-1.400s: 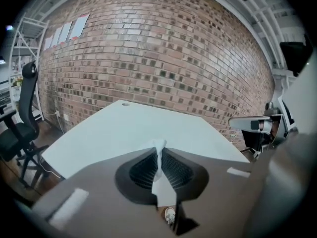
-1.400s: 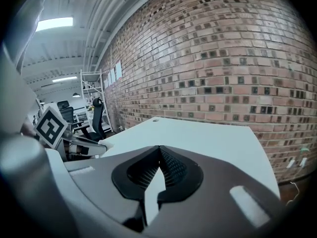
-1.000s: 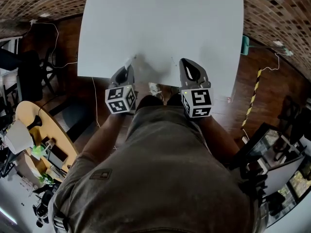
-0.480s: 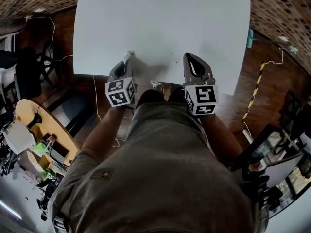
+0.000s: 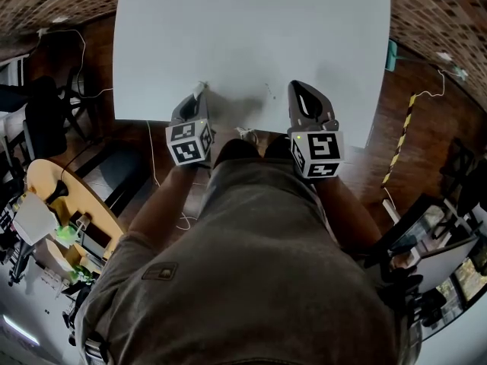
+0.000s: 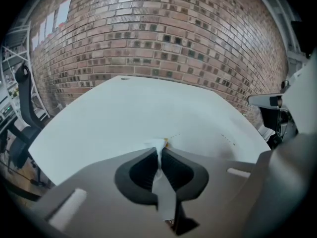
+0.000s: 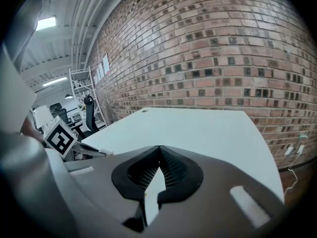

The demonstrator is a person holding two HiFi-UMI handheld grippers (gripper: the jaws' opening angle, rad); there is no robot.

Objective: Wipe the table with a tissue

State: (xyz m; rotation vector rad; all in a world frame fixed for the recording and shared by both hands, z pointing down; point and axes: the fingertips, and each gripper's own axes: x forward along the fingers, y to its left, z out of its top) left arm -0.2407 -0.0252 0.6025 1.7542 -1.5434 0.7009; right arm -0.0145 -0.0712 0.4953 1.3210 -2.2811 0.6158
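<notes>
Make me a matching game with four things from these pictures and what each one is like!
Things:
1. left gripper
2. right gripper
3. table
4. wall

What it is like:
A. white and flat
B. shut, with nothing between its jaws
C. made of bricks
D. shut on the tissue

Pairs: 1-D, 2-B, 3-A, 4-C

Left gripper point(image 5: 201, 90) and right gripper point(image 5: 294, 87): grey moulded plastic shells narrowing to curved jaws, black inner pads point(image 6: 141, 175), ribbed on the right one. Each carries a marker cube, left cube point(image 5: 189, 144) and right cube point(image 5: 317, 155), white faces with black square codes; small green light on right cube's top edge. Person wears olive-grey short-sleeved T-shirt point(image 5: 251, 280), small dark patch point(image 5: 162, 272) on the chest
</notes>
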